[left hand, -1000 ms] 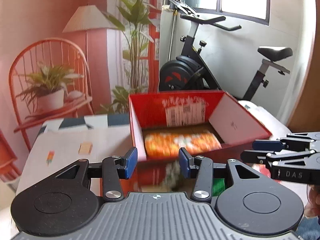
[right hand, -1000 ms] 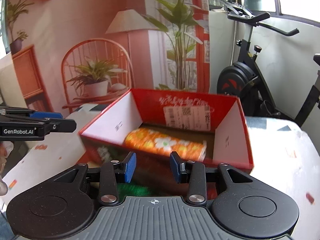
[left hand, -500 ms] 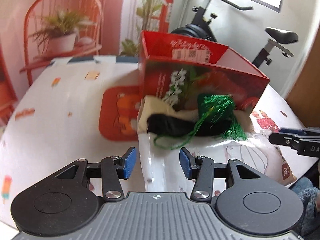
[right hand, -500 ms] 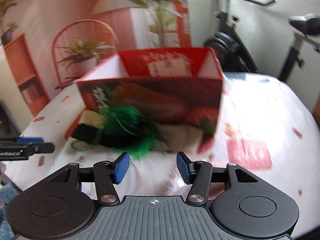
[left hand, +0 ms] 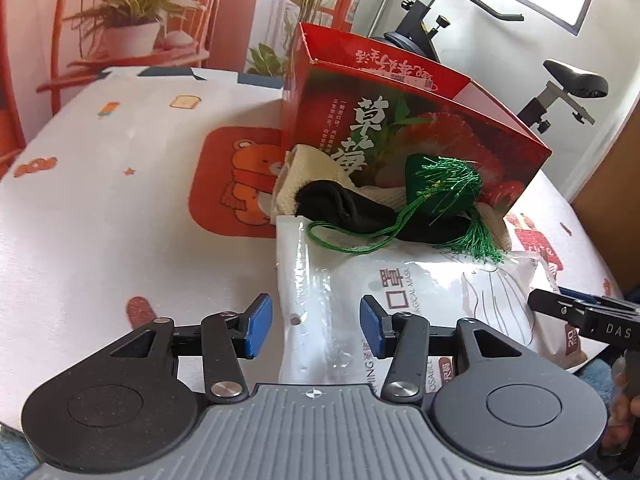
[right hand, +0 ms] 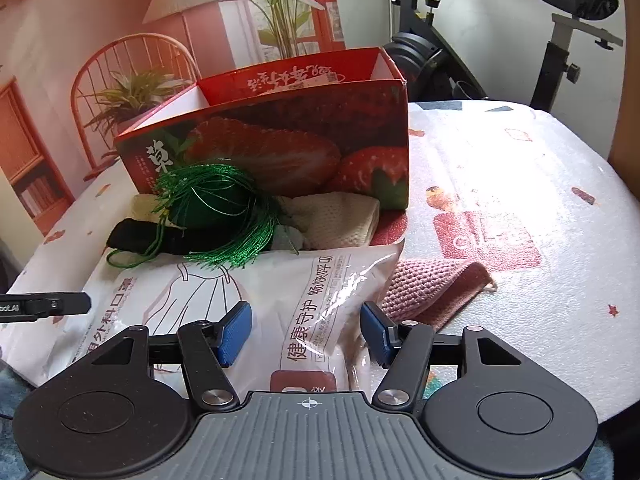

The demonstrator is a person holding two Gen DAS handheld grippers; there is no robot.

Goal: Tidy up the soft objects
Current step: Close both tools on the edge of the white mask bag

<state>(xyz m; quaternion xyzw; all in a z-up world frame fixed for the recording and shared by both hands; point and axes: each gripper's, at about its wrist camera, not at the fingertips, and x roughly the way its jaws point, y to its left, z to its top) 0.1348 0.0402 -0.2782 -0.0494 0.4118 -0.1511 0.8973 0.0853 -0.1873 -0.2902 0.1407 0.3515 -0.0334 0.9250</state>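
Right wrist view: right claw point(right hand: 306, 334) opening over the mask packet point(right hand: 224, 292); left claw point(left hand: 312, 330) open, empty, above it.

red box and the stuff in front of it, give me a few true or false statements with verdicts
1. The green tassel lies in front of the red box, outside it. True.
2. The mask bag stands upright inside the box. False: it lies flat on the table in front of the box.
3. A pink knitted cloth lies partly under the bag's right edge. True.
4. The left hand-held gripper is clamped on the tassel. False: its jaws are apart over the bag's near left corner, and they hold nothing.
5. A black cloth lies beside the tassel. True.
6. The right hand-held gripper holds the pink cloth. False: its jaws are opening, with the bag's edge between them and the pads off it.
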